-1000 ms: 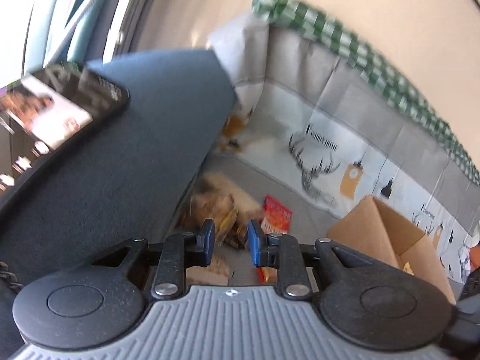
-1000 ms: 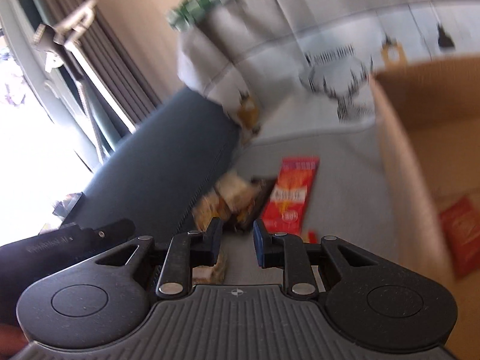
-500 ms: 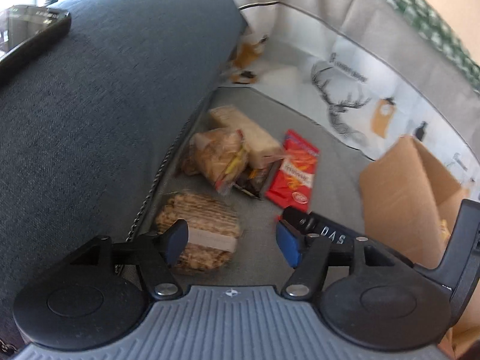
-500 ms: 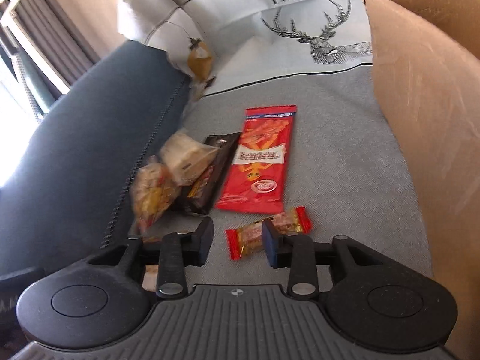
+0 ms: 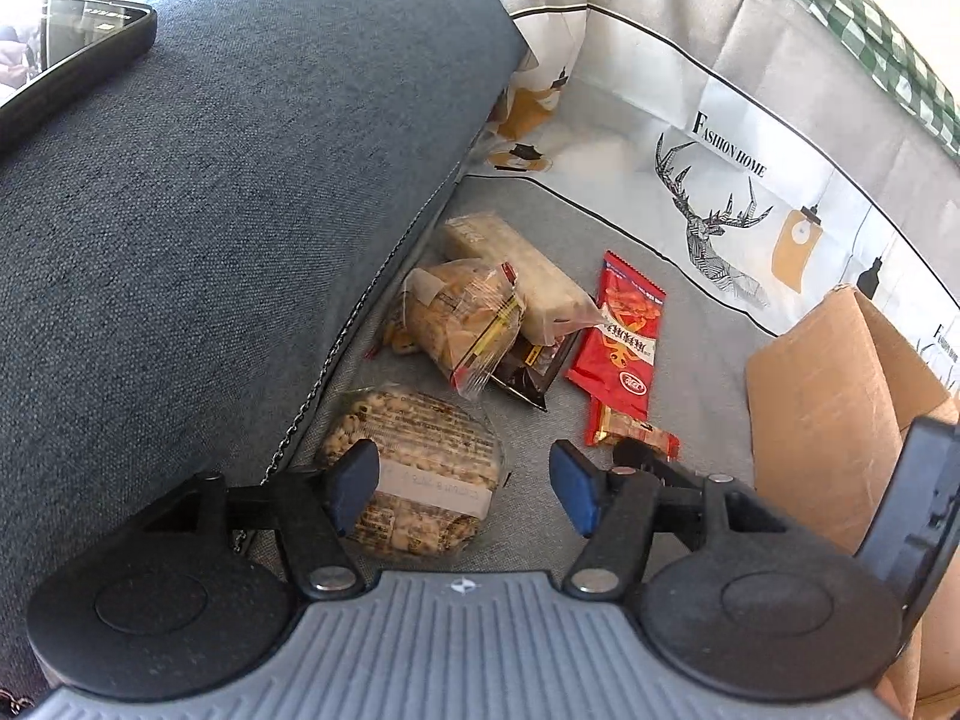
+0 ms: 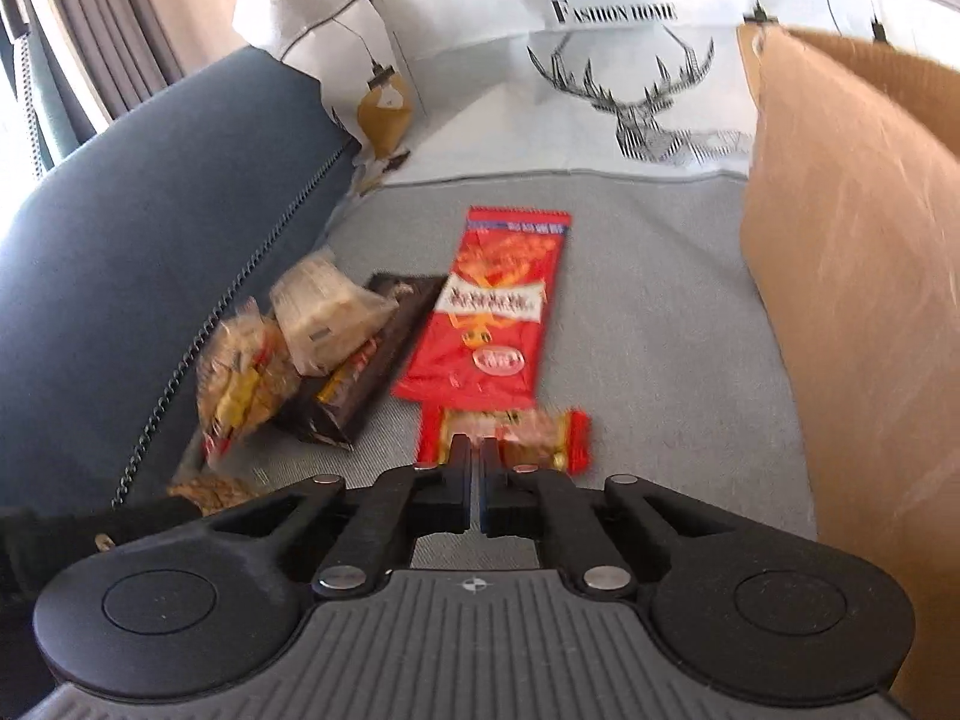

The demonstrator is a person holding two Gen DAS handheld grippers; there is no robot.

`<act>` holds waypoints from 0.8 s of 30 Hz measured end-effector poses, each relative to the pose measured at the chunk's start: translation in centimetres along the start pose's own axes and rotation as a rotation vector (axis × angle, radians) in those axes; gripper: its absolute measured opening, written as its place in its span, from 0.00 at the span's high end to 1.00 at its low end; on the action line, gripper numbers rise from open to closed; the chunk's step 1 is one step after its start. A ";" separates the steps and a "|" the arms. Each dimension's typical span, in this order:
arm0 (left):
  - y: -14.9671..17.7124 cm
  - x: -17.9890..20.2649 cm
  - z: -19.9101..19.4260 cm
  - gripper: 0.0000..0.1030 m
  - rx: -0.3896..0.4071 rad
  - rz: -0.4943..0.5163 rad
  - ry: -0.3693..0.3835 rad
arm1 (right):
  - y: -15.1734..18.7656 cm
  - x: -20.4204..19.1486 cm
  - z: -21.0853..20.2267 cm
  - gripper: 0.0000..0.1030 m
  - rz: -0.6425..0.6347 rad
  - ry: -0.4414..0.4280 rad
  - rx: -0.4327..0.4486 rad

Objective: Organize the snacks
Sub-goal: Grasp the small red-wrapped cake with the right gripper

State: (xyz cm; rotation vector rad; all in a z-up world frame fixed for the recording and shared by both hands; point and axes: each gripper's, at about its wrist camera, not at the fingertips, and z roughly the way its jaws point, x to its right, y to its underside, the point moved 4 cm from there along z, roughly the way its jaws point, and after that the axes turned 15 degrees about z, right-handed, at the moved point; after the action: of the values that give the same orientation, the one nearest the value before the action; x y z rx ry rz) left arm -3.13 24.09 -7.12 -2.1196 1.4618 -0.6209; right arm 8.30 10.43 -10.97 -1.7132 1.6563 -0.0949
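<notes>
Snacks lie on the grey sofa seat (image 5: 702, 372). My left gripper (image 5: 462, 489) is open, just above a round nut cake (image 5: 414, 450) in clear wrap. My right gripper (image 6: 475, 459) is shut on the left end of a small red-ended candy bar (image 6: 528, 429), also in the left wrist view (image 5: 630, 435). A long red snack packet (image 5: 627, 333) (image 6: 492, 312) lies beyond it. To its left lie a dark packet (image 6: 360, 354), a pale wrapped bar (image 5: 516, 267) and a clear bag of biscuits (image 5: 456, 315).
An open cardboard box (image 5: 840, 414) (image 6: 852, 252) stands to the right of the snacks. The dark blue sofa arm (image 5: 228, 180) rises on the left with a phone (image 5: 66, 54) on top. A deer-print cloth (image 5: 714, 138) covers the sofa back.
My right gripper has moved down and closed on the small candy bar. My left gripper has opened wider and settled over the nut cake.
</notes>
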 end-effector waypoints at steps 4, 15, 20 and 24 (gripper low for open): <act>0.1 0.0 -0.4 0.34 0.004 0.006 0.021 | 0.1 1.5 -1.0 0.99 0.073 0.005 0.014; 0.3 0.2 -1.4 0.33 0.030 0.025 0.059 | -1.2 3.6 -1.0 0.72 0.304 -0.128 -0.001; 0.3 0.1 -1.2 0.33 0.037 0.023 0.067 | -1.8 2.2 0.6 0.67 0.248 -0.115 0.000; 0.2 0.0 -1.2 0.33 0.047 0.017 0.074 | -2.0 1.5 2.0 0.66 0.218 -0.107 -0.015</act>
State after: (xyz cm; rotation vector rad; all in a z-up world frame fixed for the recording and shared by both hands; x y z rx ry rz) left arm -3.97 23.88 -6.34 -2.0665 1.4880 -0.7274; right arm 11.31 9.75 -12.00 -1.5110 1.7550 0.1106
